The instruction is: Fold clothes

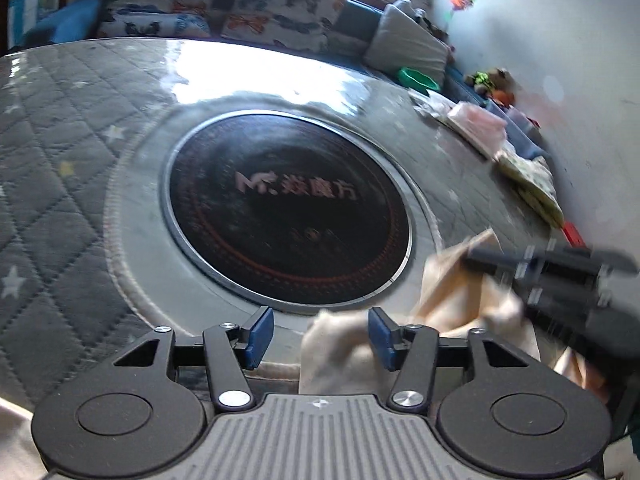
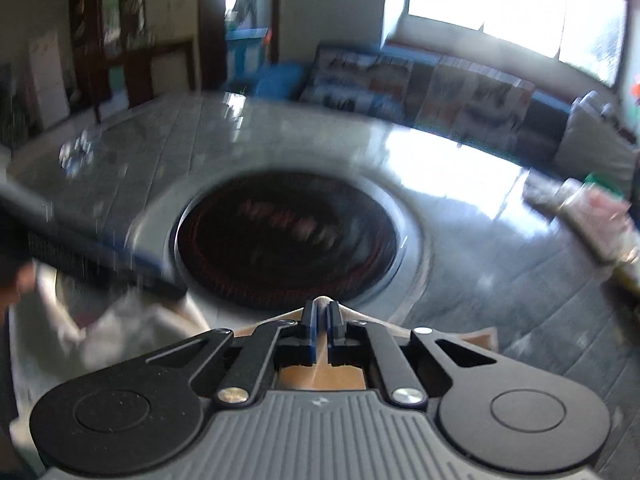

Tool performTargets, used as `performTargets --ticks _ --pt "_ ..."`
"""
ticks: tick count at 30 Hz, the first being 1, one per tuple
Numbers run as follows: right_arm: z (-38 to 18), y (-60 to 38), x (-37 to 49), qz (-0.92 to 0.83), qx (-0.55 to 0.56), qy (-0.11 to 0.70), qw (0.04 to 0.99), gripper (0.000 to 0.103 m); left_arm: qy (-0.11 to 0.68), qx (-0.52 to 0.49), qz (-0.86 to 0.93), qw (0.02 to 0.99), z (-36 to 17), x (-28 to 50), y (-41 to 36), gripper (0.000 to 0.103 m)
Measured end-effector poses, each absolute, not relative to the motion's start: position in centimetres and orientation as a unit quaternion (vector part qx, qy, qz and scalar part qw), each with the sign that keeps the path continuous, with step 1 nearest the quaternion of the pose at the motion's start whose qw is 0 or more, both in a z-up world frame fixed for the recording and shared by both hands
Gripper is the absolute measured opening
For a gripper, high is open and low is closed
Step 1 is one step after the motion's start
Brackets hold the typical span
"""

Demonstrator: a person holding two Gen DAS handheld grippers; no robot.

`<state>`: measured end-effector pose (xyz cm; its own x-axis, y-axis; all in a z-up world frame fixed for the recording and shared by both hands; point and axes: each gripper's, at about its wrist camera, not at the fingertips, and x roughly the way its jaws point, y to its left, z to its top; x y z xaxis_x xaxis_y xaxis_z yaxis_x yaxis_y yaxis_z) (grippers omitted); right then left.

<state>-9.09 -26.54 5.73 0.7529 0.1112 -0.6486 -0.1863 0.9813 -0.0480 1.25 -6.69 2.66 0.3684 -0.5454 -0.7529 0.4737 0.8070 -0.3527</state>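
Note:
A cream-beige garment point(image 1: 460, 304) hangs bunched at the near edge of the table. My left gripper point(image 1: 320, 338) is open, its blue pads apart, with a fold of the garment between and below them. My right gripper point(image 2: 321, 320) is shut on the garment point(image 2: 320, 376), which shows tan between and under its fingers. The right gripper also shows in the left wrist view point(image 1: 552, 276), holding the cloth up at the right. The left gripper appears blurred in the right wrist view point(image 2: 100, 256), above pale cloth point(image 2: 120, 328).
A grey quilted table cover with stars point(image 1: 60, 184) surrounds a round black hotplate point(image 1: 288, 216). Folded clothes point(image 1: 480, 128) lie at the table's far right edge. A sofa with butterfly cushions point(image 1: 280, 8) runs behind the table.

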Motion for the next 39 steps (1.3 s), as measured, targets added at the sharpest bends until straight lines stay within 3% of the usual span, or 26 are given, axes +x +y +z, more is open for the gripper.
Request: performTargets --ticks 2,5,9,12,14,18,29,30,32,39 --pt "6.9 -26.8 -9.5 0.077 -0.047 0.311 0.946 0.004 0.465 -0.042 -0.324 0.823 2.6 1.1 -6.9 0.031" --pt "8.3 -27.0 -9.9 0.07 -0.05 0.271 0.959 0.003 0.448 -0.043 -0.338 0.827 2.9 0.6 -7.1 0.013" --pt "9.8 -28.1 -10.5 0.049 -0.034 0.222 0.973 0.003 0.41 -0.045 -0.334 0.848 4.0 -0.3 -6.3 0.009" --pt "10.9 -29.1 -11.0 0.039 -0.017 0.2 0.979 0.004 0.387 -0.063 -0.336 0.856 4.9 -0.8 -4.7 0.009" --pt "10.7 -29.9 -10.7 0.04 -0.008 0.225 0.974 0.007 0.385 -0.056 -0.337 0.857 5.2 -0.8 -4.0 0.009" --pt "9.0 -31.9 -10.5 0.038 0.017 0.272 0.961 0.022 0.403 -0.037 -0.319 0.857 4.6 -0.6 -2.9 0.015" --pt "4.5 -37.6 -8.1 -0.045 0.029 0.359 0.932 0.022 0.42 -0.025 -0.268 0.867 4.7 5.4 -6.9 0.029" --pt "4.1 -38.0 -7.7 -0.042 0.037 0.367 0.929 0.022 0.418 -0.014 -0.267 0.868 4.5 5.9 -7.6 0.031" --pt "3.5 -38.4 -7.1 -0.03 0.047 0.378 0.924 0.022 0.414 0.006 -0.266 0.871 3.9 6.7 -9.0 0.046" --pt "1.7 -38.1 -4.5 -0.002 0.052 0.406 0.912 0.022 0.421 0.031 -0.269 0.866 1.8 7.9 -11.5 0.047"
